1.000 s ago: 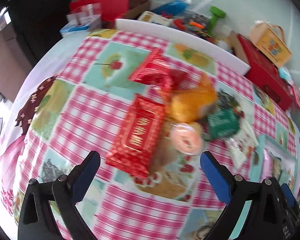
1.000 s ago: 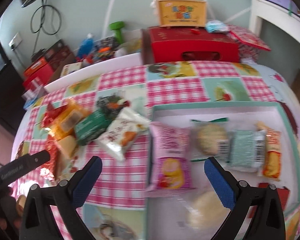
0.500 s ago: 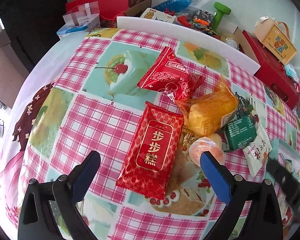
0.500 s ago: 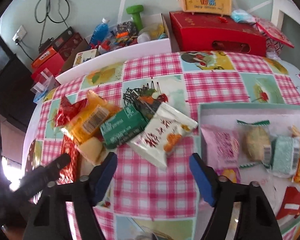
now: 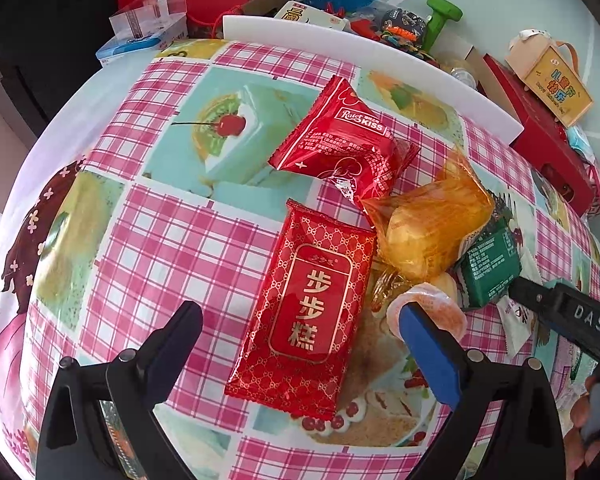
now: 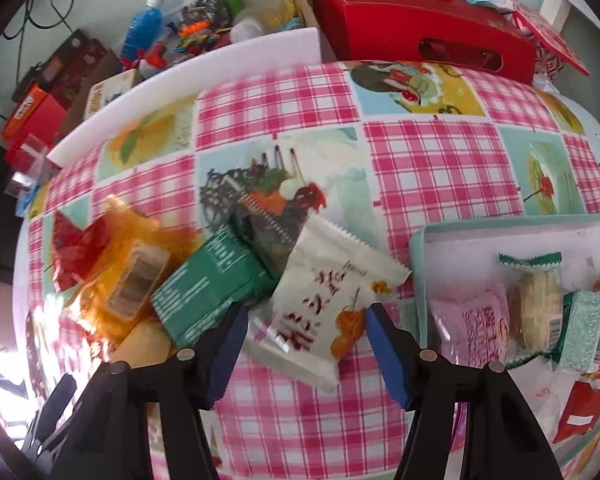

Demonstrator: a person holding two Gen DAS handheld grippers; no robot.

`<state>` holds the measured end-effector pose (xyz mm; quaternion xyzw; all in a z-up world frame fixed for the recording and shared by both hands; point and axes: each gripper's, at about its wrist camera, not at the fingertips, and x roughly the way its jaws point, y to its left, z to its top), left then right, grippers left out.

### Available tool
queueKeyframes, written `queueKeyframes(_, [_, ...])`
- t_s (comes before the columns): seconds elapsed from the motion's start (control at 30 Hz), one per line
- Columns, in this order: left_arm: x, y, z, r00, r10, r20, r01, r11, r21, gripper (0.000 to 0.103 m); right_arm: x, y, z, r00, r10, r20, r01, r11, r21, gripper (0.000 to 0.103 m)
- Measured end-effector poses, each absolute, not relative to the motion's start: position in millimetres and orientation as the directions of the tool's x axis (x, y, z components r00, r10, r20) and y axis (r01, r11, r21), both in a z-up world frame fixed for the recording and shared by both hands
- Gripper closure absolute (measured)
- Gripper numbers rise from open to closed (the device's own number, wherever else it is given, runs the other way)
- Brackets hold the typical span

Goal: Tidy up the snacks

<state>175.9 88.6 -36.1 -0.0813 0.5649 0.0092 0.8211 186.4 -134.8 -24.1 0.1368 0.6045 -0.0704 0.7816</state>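
Closing in, the right tongs (image 6: 304, 324) had their blue pads either side of the white crinkle-edged snack packet with red lettering (image 6: 328, 300); the jaws were narrowing, and whether the pads pressed it yet could not be told. That packet lay flat on the pink-checked tablecloth of the desk (image 6: 440, 160), its long axis running on a diagonal, one end toward the pale green tray (image 6: 418, 240), the other toward the camera. Just beside it sat a dark green foil pouch (image 6: 208, 284), tilted the opposite way, touching an orange cellophane-wrapped cake (image 6: 128, 276).

Over on the left wrist view, the left tongs (image 5: 300, 332) hung wide apart above a long red packet with gold Chinese characters (image 5: 308, 312), which lay lengthwise between the fingers, pointing away from the camera, untouched. A red Kiss wrapper (image 5: 340, 144) rested beyond it, slanted. Inside the tray lay a pink packet (image 6: 476, 320) and a round biscuit in clear wrap (image 6: 536, 304), side by side.
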Motion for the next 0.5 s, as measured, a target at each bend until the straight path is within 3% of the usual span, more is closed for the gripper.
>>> queueKeyframes(0.5, [191, 81, -50, 0.35, -0.029, -0.936, -0.093, 0.994, -0.065, 0.023, 204, -130, -45, 0.163, 0.02, -0.986, 0.269, 0.961, 0.064, 0.038])
